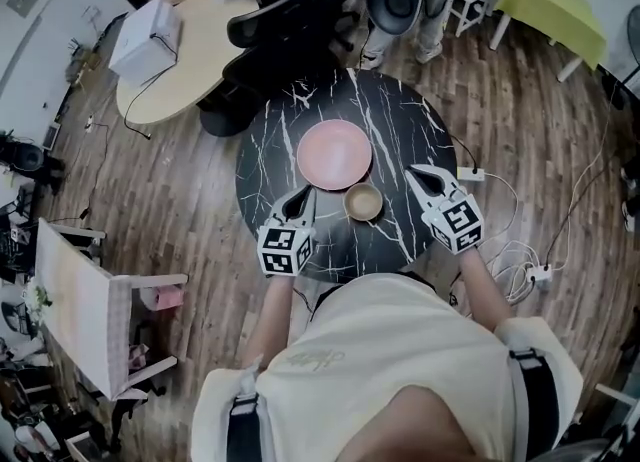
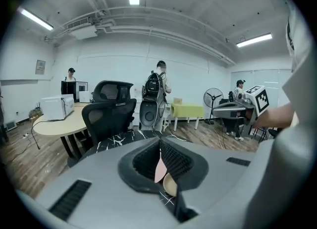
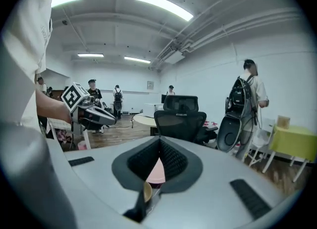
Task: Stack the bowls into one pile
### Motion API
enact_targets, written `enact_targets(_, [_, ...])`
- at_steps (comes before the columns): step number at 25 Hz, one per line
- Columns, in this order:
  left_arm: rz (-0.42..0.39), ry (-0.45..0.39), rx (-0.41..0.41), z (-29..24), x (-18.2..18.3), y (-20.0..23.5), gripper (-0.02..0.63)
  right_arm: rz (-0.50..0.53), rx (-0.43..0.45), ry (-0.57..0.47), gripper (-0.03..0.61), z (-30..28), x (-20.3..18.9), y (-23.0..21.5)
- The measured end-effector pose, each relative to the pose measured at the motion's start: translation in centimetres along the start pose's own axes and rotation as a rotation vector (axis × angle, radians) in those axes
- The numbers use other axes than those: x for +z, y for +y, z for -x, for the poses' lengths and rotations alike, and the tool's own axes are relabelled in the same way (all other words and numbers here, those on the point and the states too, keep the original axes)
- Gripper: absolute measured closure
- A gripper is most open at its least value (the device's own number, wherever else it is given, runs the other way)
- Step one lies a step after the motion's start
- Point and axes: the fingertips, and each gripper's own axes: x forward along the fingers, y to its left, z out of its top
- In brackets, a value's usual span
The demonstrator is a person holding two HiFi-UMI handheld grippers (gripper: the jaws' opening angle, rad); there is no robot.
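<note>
On the round black marble-patterned table (image 1: 268, 155), 2 bowls are seen apart and unstacked. The wide, shallow pink bowl (image 1: 334, 154) is placed ahead of both tools, between their lines of aim. The small tan wooden bowl (image 1: 363, 202) is set just right of the left gripper (image 1: 300, 198) and left of the right gripper (image 1: 421, 176), close beside the pink bowl's near rim. Both grippers are held with jaws brought together at the tips, and nothing is clasped.
</note>
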Motion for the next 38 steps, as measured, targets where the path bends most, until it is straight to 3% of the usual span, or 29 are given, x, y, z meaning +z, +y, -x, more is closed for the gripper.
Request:
enact_targets(7, [-0.013, -0.053, 0.018, 1.4, 3.9, 0.1, 0.595, -0.041, -0.020, -0.083, 0.574, 0.5, 4.3, 0.0])
enact_targets(20, [-0.080, -0.197, -0.039, 1.1, 11.6, -1.8, 0.594, -0.031, -0.066, -0.167, 0.574, 2.5, 8.3, -1.8])
enact_targets(38, [-0.053, -0.219, -0.020, 2.2, 10.0, -2.2, 0.594, -0.050, -0.086, -0.143, 0.574, 4.2, 7.4, -1.0])
